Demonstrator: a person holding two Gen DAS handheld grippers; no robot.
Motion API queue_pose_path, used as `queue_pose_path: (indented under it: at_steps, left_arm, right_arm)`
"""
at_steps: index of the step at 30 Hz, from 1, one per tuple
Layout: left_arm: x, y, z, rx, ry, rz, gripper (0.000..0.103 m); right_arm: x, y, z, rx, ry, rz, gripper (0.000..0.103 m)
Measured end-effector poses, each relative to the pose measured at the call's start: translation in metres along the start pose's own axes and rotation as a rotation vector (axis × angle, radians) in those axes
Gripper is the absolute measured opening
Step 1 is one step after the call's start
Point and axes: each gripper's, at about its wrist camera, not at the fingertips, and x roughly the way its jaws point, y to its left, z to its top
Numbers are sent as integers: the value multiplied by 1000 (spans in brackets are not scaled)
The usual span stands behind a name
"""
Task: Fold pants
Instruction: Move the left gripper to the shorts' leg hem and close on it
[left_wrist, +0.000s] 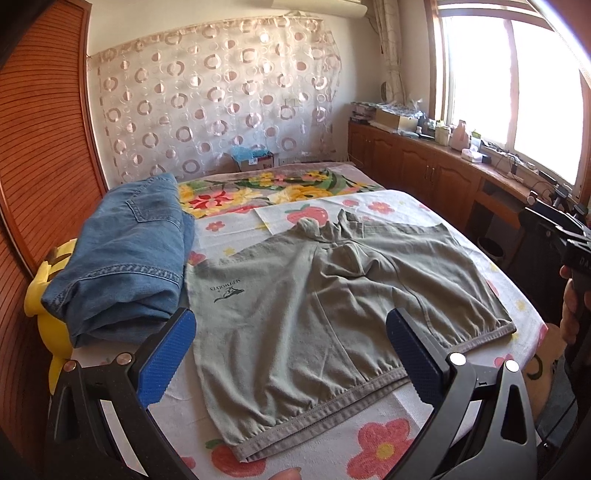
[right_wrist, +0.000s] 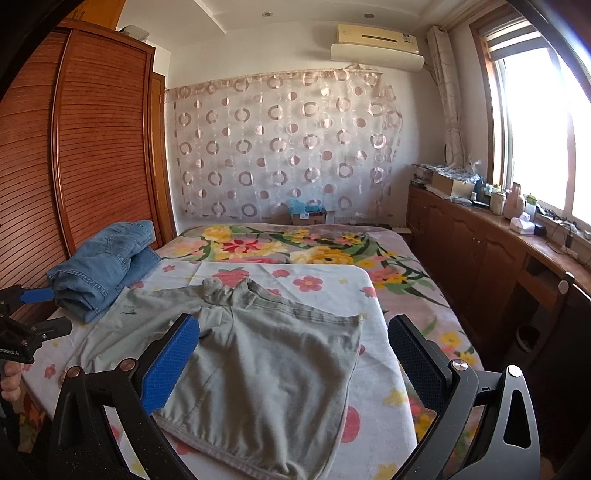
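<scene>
Grey-green shorts (left_wrist: 314, 314) lie spread flat on the flowered sheet, waistband toward me, legs pointing away; they also show in the right wrist view (right_wrist: 266, 369). My left gripper (left_wrist: 291, 354) is open, hovering above the waistband's left part, holding nothing. My right gripper (right_wrist: 295, 358) is open above the shorts' right half, empty. The left gripper's blue pad shows at the left edge of the right wrist view (right_wrist: 37, 295).
Folded blue jeans (left_wrist: 125, 254) lie at the left of the bed on a yellow plush toy (left_wrist: 48, 302). A wooden wardrobe (right_wrist: 92, 147) stands left, wooden cabinets (right_wrist: 480, 251) with clutter under the window right. A floral blanket (right_wrist: 295, 243) covers the far bed.
</scene>
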Motion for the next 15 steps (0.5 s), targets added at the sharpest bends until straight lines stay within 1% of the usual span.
queue_pose_path:
  at_steps: [4, 7, 9, 10, 14, 15]
  left_arm:
    - [7, -1, -1, 9, 19, -27, 103]
    - [12, -1, -1, 16, 25, -31, 103]
    - [16, -1, -2, 22, 34, -19, 103]
    - [19, 0, -3, 23, 39, -19, 103]
    - [29, 5, -7, 0, 65, -54, 103]
    - [30, 6, -8, -4, 69, -59, 103]
  right_arm:
    - [13, -10, 3, 1, 38, 12, 95]
    - [28, -18, 5, -9, 87, 32, 84]
    - [42, -23, 6, -7, 129, 37, 72]
    - [48, -27, 7, -6, 150, 42, 69]
    - [77, -39, 11, 9, 244, 57, 44]
    - [84, -43, 12, 22, 269, 59, 41]
